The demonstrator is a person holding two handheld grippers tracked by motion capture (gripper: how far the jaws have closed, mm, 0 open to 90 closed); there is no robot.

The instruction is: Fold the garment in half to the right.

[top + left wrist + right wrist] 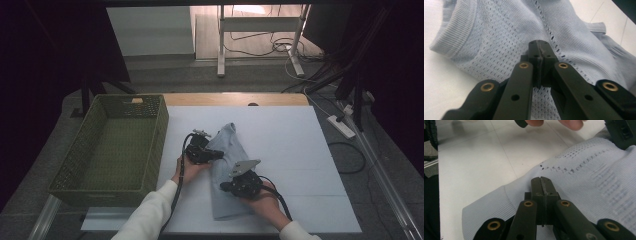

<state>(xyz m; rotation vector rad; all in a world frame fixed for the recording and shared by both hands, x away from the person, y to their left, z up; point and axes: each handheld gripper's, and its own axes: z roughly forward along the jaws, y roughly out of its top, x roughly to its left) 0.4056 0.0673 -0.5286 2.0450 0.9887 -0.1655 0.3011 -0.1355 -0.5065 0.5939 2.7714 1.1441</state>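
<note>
A light blue knitted garment (226,202) lies folded in a long strip on the white table (290,150). My left gripper (219,154) reaches in from the left onto the garment's upper half, jaws shut. In the left gripper view its tips (539,46) sit together on the open-knit fabric (499,37), with nothing between them. My right gripper (223,187) lies across the garment's lower half, pointing left, also shut. In the right gripper view its closed tips (544,181) hover over the ribbed cloth (599,177) near its edge.
A green woven basket (162,130) stands along the table's left side, with nothing inside it. A power strip (341,126) and cables lie on the floor at the right. The other hand's fingers (574,123) appear at the top of the right gripper view.
</note>
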